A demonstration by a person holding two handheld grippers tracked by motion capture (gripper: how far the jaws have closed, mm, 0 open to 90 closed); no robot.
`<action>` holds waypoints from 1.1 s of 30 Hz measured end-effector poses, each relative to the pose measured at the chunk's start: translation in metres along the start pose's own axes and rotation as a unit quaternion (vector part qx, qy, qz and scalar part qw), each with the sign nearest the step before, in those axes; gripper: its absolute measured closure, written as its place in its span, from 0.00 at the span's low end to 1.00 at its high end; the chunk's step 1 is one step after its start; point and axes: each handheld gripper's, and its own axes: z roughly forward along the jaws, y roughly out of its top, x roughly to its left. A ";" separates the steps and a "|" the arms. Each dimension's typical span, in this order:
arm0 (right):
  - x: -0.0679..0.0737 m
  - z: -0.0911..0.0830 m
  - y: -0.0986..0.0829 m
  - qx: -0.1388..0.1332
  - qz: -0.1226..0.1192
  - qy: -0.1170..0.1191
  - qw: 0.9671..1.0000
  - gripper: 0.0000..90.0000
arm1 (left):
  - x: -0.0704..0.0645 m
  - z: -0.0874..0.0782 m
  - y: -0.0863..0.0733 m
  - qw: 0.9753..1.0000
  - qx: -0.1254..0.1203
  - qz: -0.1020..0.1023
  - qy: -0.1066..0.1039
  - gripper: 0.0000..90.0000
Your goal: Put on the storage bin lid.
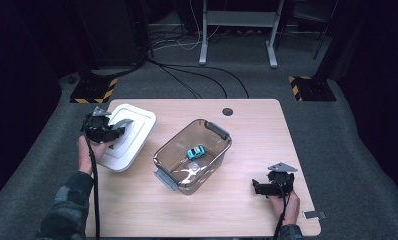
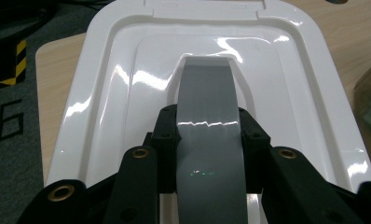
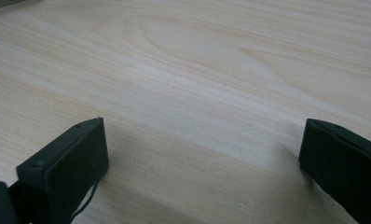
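Note:
A white plastic lid [image 1: 137,135] with a grey strap handle [image 2: 207,93] is at the table's left edge. My left gripper [image 1: 112,131] is shut on that handle, and in the left gripper view its jaws press the strap from both sides [image 2: 208,130]. I cannot tell whether the lid rests on the table or is lifted. A clear, lidless box [image 1: 173,150] with grey latches stands mid-table and holds a small teal toy car [image 1: 196,151]. My right gripper [image 1: 263,188] is low over bare wood at the front right, open and holding nothing [image 3: 202,154].
The wooden table [image 1: 257,145] has a round cable hole [image 1: 227,111] at the back and a small grey tag [image 1: 313,215] at its front right corner. On the floor behind are cables, desk legs and striped bases [image 1: 94,92].

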 end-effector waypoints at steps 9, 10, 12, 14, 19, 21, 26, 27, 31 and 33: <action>0.000 0.000 0.000 0.000 0.000 0.000 1.000 0.01 | -0.006 -0.009 0.014 1.000 -0.005 0.015 -0.004 0.74; 0.000 0.000 0.000 0.000 0.000 0.000 1.000 0.01 | -0.007 -0.010 0.015 1.000 -0.004 0.018 -0.005 0.74; 0.000 0.000 0.000 0.000 0.000 0.000 1.000 0.01 | -0.008 -0.012 0.018 1.000 -0.004 0.015 -0.012 0.74; 0.000 0.000 0.000 0.000 0.000 0.000 1.000 0.01 | -0.010 -0.013 0.021 1.000 -0.008 0.018 -0.012 0.74; 0.000 0.000 0.000 0.000 0.000 0.000 1.000 0.01 | -0.015 -0.019 0.030 1.000 -0.014 0.021 -0.019 0.74; 0.000 0.000 0.000 0.000 0.000 0.000 1.000 0.01 | -0.017 -0.021 0.033 0.999 -0.014 0.025 -0.021 0.74; 0.000 0.000 0.000 0.000 0.000 0.000 1.000 0.01 | -0.022 -0.025 0.040 0.999 -0.016 0.026 -0.030 0.74; 0.000 0.000 0.000 0.000 0.000 0.000 1.000 0.01 | -0.023 -0.025 0.041 0.999 -0.017 0.029 -0.029 0.74; 0.000 0.000 0.000 0.000 0.000 0.000 1.000 0.01 | -0.028 -0.028 0.046 0.999 -0.023 0.033 -0.034 0.74; 0.000 0.000 0.000 0.000 0.000 0.000 1.000 0.01 | -0.031 -0.030 0.049 0.998 -0.022 0.036 -0.038 0.74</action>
